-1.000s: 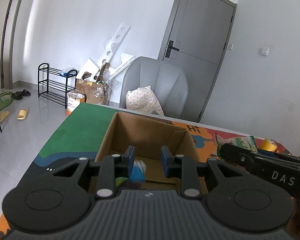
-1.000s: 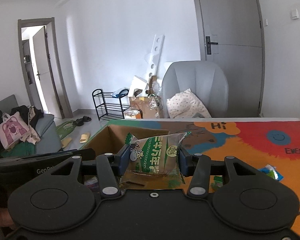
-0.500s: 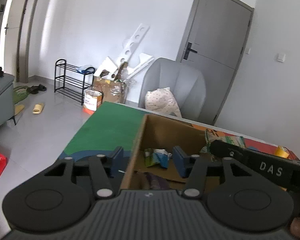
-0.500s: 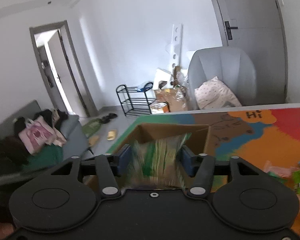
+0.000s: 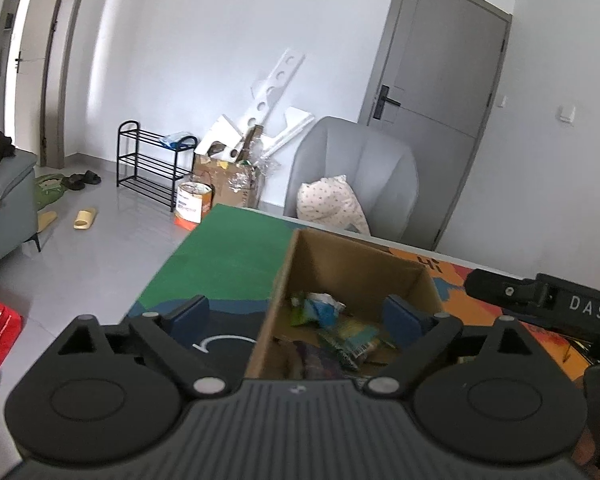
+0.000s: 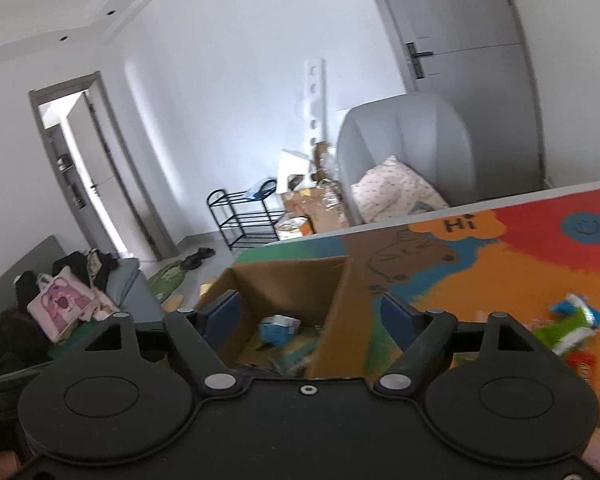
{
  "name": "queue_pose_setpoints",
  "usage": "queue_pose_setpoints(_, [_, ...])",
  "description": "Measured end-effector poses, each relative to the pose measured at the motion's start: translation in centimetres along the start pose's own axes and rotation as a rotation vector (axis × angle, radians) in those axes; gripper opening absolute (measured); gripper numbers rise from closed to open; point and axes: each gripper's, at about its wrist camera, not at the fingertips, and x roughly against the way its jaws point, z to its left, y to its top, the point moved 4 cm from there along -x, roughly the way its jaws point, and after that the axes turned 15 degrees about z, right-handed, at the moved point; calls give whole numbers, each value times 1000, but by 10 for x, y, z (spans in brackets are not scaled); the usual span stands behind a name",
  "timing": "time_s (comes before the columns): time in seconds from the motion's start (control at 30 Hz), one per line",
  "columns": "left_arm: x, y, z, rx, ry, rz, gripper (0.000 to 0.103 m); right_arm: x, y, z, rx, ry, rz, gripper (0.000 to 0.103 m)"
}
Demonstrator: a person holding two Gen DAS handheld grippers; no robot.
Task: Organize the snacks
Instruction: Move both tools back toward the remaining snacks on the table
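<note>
Cardboard box (image 5: 352, 272) stands open-topped on the colourful table mat (image 5: 228, 256), its brown walls upright, with a jumble of green, blue and yellow snack packets (image 5: 332, 328) lying loose on its floor. More packets (image 6: 568, 328) lie on the mat to the right of the box. The left gripper (image 5: 296, 316) tilts down over the near left wall of the box, jaws opening wide with nothing pinched between them. The right gripper (image 6: 312, 316) straddles the near right wall, jaws also opening and empty.
</note>
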Motion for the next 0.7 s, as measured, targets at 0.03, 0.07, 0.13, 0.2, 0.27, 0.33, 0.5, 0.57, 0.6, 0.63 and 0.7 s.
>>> queue_pose_setpoints(0.03, [-1, -1, -2, -5, -4, 2, 94, 3, -1, -4, -7, -7, -1, 79])
queue_pose_setpoints(0.07, [-1, -2, -6, -11, -8, 4, 95, 5, -2, -9, -12, -13, -1, 80])
queue_pose_setpoints(0.13, [-2, -4, -12, -28, -20, 6, 95, 9, -6, -16, -20, -27, -3, 83])
queue_pose_setpoints(0.2, [-2, -5, -20, -46, -28, 11, 96, 13, -8, -23, -29, -40, -5, 84])
queue_pose_setpoints(0.27, [-2, -7, -26, -56, -31, 13, 98, 17, -10, -30, -37, -50, -6, 87])
queue_pose_setpoints(0.33, [-3, -10, -34, -73, -44, 18, 99, 22, -12, -36, -45, -60, -9, 89])
queue_pose_setpoints(0.5, [-3, -15, -51, -110, -59, 29, 99, 30, -19, -51, -66, -74, -7, 94])
queue_pose_setpoints(0.57, [-4, -17, -58, -114, -65, 35, 100, 34, -22, -57, -71, -83, -7, 97])
queue_pose_setpoints(0.6, [-4, -19, -61, -118, -68, 39, 100, 37, -23, -61, -76, -87, -7, 97])
queue_pose_setpoints(0.63, [-4, -20, -64, -120, -70, 41, 100, 39, -25, -64, -80, -92, -7, 98])
queue_pose_setpoints(0.7, [-4, -23, -70, -123, -75, 45, 100, 44, -28, -72, -90, -102, -9, 100])
